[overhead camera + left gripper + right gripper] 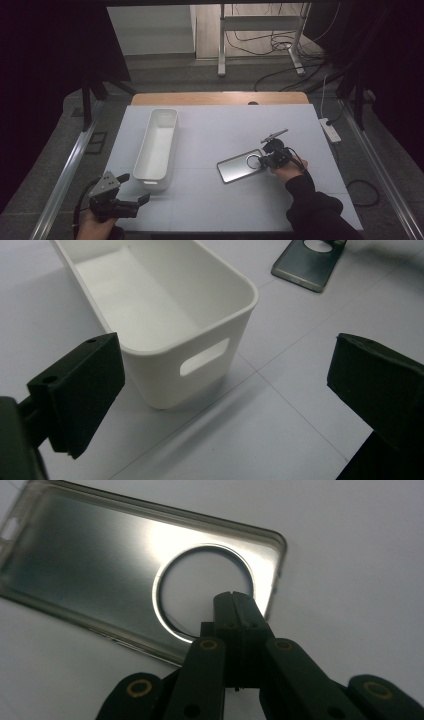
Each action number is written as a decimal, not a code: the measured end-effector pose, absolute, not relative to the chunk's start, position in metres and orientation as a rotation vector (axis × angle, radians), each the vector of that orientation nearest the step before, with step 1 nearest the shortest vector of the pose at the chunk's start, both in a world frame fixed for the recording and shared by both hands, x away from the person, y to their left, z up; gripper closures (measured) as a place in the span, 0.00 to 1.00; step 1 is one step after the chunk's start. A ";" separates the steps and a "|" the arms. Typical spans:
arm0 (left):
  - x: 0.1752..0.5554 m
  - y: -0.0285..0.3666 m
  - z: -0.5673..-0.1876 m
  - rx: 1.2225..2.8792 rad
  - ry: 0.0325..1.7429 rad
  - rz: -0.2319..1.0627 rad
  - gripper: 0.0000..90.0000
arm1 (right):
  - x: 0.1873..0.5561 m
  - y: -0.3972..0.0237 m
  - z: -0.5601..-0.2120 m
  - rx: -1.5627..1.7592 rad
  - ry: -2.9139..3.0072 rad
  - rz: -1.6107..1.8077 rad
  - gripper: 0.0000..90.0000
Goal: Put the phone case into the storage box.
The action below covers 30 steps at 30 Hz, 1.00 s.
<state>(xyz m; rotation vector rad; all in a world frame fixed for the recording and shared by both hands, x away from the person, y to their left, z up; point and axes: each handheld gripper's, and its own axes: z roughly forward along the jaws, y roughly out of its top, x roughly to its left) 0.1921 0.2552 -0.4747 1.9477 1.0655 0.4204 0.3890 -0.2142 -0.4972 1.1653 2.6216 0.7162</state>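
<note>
phone case (239, 165), clear with a smoky tint, one large round cut-out (202, 587) near one end. it lies flat on the white bench (225, 205), right of centre, long axis slanting from near-left to far-right in the high view, the cut-out at the far-right end.

right tool (263, 159): nearest item to the case. jaws fully closed, tips pressed together. in the right gripper view the closed tips stand over the lower edge of the cut-out at the case's end; whether they pinch the rim there or merely rest on it cannot be told. the hand (286, 171) comes in from the case's right, so the case runs away from the tool toward the left.

left tool (131, 190): near-left corner of the bench, jaws spread wide, nothing between them. it points at the near short end of the bin and stands well apart from the case.

white bin (157, 145): long, narrow, empty, a handle slot (205, 357) in the near end. long axis runs near to far, left of the case, with bare bench between the two.

judgement: any shift of the case toward the bin goes leftward, led by the right tool.
</note>
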 end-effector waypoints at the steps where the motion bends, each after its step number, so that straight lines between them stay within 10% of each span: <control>1: 0.192 0.255 -0.475 1.948 1.066 0.420 0.03 | 0.389 -0.214 -0.497 1.165 2.622 0.716 1.00; 15: 0.193 0.255 -0.475 1.954 1.064 0.423 0.03 | 0.353 -0.137 -0.500 0.891 2.808 0.824 1.00; 30: 0.193 0.255 -0.475 1.953 1.065 0.424 0.03 | 0.342 -0.153 -0.502 0.924 2.842 0.781 1.00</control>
